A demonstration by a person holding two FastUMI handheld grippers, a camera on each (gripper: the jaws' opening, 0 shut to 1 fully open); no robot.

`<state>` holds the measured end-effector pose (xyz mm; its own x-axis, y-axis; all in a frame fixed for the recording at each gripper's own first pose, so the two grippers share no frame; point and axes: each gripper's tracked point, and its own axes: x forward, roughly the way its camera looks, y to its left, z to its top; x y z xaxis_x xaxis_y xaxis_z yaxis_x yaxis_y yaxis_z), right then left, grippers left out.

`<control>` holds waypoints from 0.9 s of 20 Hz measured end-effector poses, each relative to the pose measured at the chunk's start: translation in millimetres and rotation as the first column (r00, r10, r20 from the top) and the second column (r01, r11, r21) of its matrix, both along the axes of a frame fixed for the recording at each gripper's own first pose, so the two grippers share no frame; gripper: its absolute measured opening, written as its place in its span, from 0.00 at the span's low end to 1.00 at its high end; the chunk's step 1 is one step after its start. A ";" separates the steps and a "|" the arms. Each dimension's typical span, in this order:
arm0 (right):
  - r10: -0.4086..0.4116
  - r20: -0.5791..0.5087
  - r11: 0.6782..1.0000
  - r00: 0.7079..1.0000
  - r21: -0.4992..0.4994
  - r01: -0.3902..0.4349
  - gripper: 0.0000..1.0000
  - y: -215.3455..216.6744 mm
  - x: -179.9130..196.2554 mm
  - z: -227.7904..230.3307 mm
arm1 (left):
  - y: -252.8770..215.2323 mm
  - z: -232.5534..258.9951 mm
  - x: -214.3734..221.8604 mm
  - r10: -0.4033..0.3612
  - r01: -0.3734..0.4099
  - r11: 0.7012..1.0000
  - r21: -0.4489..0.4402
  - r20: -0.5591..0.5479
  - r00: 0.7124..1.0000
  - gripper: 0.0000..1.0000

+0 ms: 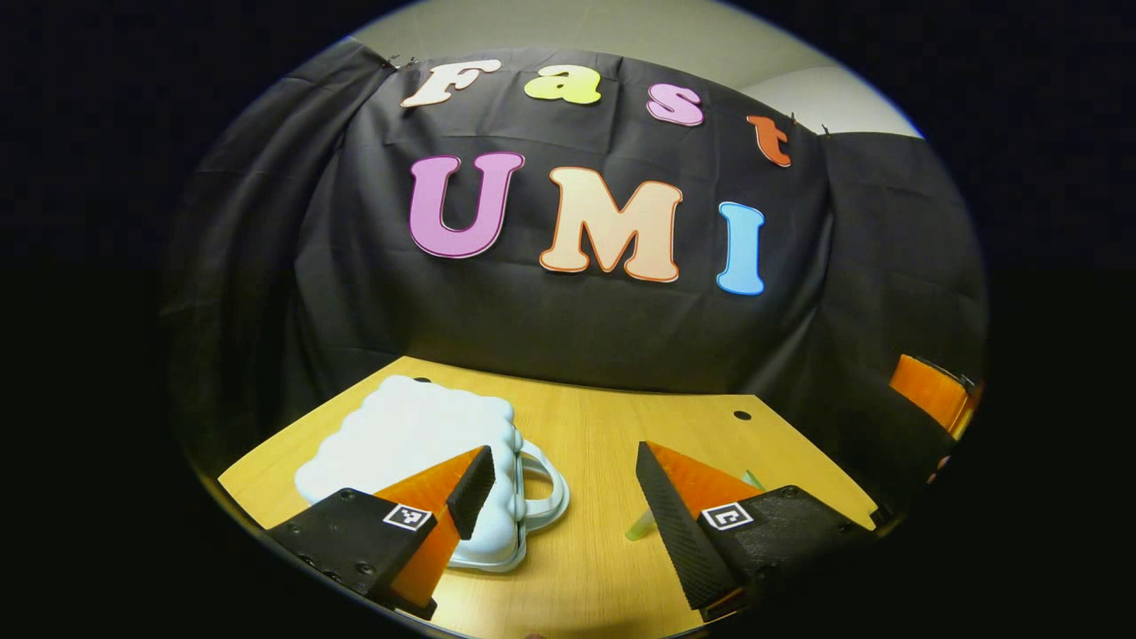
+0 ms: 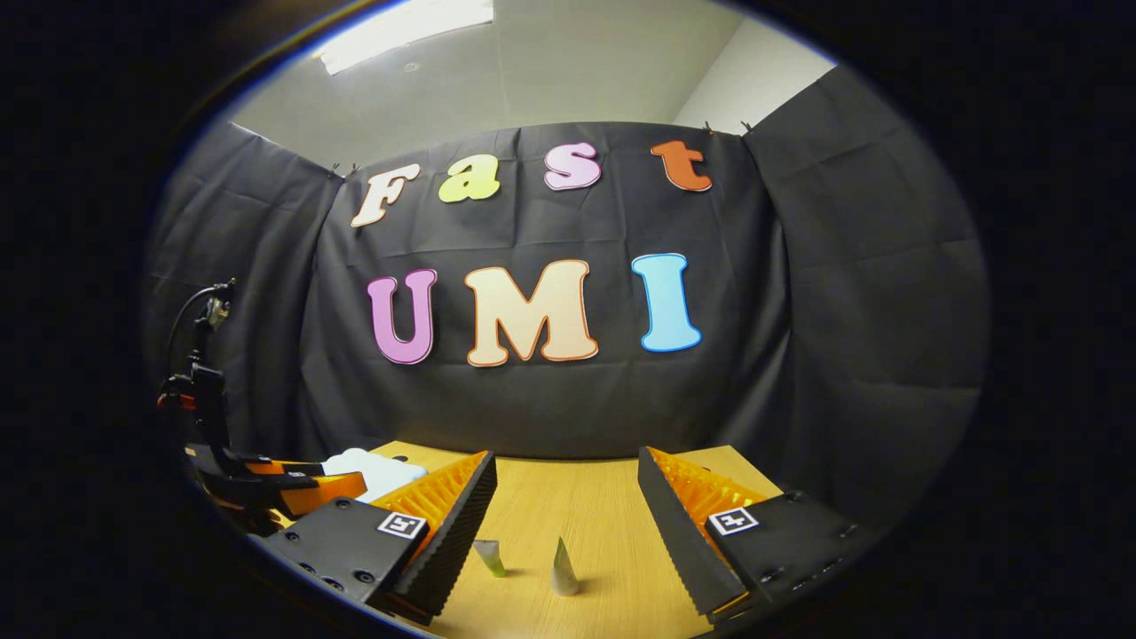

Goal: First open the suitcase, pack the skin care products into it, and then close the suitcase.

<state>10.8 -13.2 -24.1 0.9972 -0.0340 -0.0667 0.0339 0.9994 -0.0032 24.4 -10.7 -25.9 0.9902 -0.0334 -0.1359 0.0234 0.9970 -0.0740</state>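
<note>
On table, pale scalloped suitcase (image 1: 417,444) closed.

In the left gripper view, the left finger (image 1: 444,506) hides the suitcase's (image 1: 417,435) near corner, and the right finger (image 1: 683,506) covers most of a greenish tube (image 1: 641,528). In the right gripper view, the other gripper (image 2: 266,484) hides most of the suitcase (image 2: 377,470).

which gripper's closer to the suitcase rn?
Left. The left gripper is right beside the closed suitcase, one finger overlapping it. The right gripper sits farther off, over the tubes.
</note>
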 end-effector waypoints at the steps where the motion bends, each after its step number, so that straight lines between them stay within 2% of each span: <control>1: -0.002 0.000 1.000 1.000 0.002 0.002 0.99 -1.5 0.1 -0.6 | -4.1 -1.3 3.8 -0.019 0.019 1.000 0.004 -0.023 1.000 0.94; 6: 0.002 -0.021 1.000 1.000 -0.012 -0.002 0.99 -7.7 6.3 -8.6 | -20.6 -13.7 29.9 -0.100 0.107 0.994 0.035 -0.177 0.979 0.94; 10: 0.003 -0.032 1.000 0.999 -0.017 -0.004 0.99 -11.6 7.3 -12.8 | -20.1 -27.3 56.0 -0.106 0.099 0.994 -0.039 -0.303 0.947 0.94; 13: -0.011 -0.044 1.000 0.999 -0.008 0.010 0.99 -19.8 4.3 -17.7 | -15.2 -47.2 65.2 -0.107 0.069 0.992 -0.102 -0.427 0.898 0.95; 18: -0.045 -0.074 0.999 0.996 0.027 0.047 0.99 -35.0 -4.7 -28.2 | -5.2 -87.6 88.3 -0.083 0.007 0.992 -0.130 -0.593 0.801 0.95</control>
